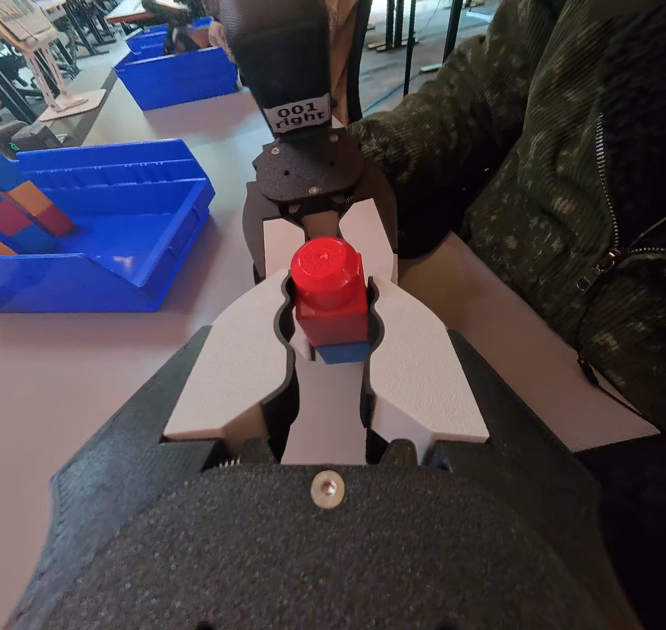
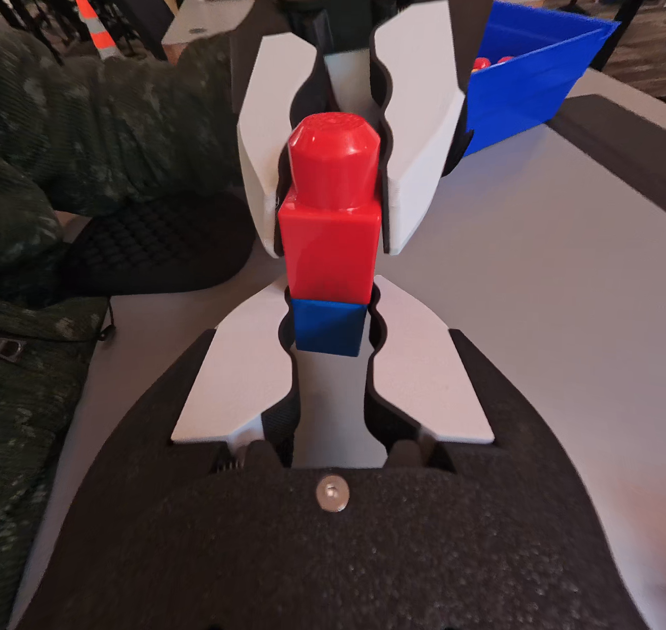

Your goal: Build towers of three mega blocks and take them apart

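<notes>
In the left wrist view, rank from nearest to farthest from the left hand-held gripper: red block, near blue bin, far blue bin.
1. Red block: between the left hand-held gripper fingertips, on a blue block.
2. Near blue bin: on the left.
3. Far blue bin: upper left, farther back.

In the left wrist view the small blue plastic block (image 1: 342, 352) shows only its near face, the rest covered by the red studded plastic block (image 1: 331, 302) above it and by white finger pads (image 1: 248, 342). Whether the blocks rest on the pale grey tabletop (image 1: 108, 378) or hang clear cannot be told. The stacked coloured blocks (image 1: 29, 212) in the open blue plastic bin (image 1: 119, 281) are cut by the left edge. In the right wrist view, small red rounded pieces (image 2: 486, 62) in the blue bin (image 2: 522, 82), possibly block studs, are mostly hidden by its wall.
</notes>
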